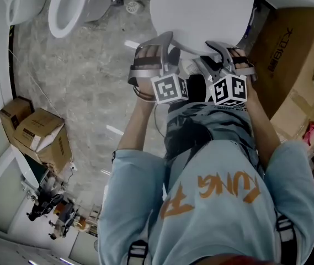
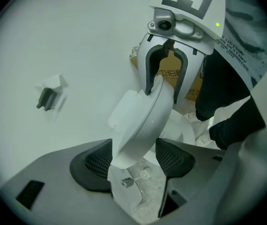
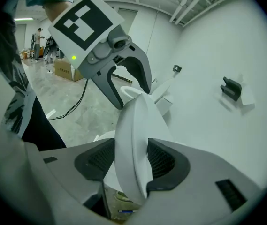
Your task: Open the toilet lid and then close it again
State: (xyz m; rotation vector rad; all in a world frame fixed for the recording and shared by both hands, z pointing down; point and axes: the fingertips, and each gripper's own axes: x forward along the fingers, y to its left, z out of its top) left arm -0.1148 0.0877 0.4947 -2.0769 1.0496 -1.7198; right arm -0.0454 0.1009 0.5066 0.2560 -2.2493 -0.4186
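The white toilet lid point(image 1: 201, 12) is tilted up off the bowl point(image 2: 184, 131), with both grippers holding its front edge. My left gripper point(image 1: 165, 42) is shut on the lid point(image 2: 140, 121), whose edge stands between the two dark pads point(image 2: 93, 165). My right gripper point(image 1: 223, 49) is shut on the lid point(image 3: 133, 144) a little further along the same rim, its pads point(image 3: 165, 161) against both faces. Each gripper view shows the other gripper clamped on the lid: the right gripper point(image 2: 164, 86) and the left gripper point(image 3: 131, 90).
A second white toilet point(image 1: 68, 7) stands at the upper left, with a floor drain point(image 1: 133, 6) near it. Cardboard boxes point(image 1: 41, 134) sit at the left and a large box point(image 1: 289, 54) at the right. A dark bracket point(image 3: 232, 88) hangs on the white wall behind the lid.
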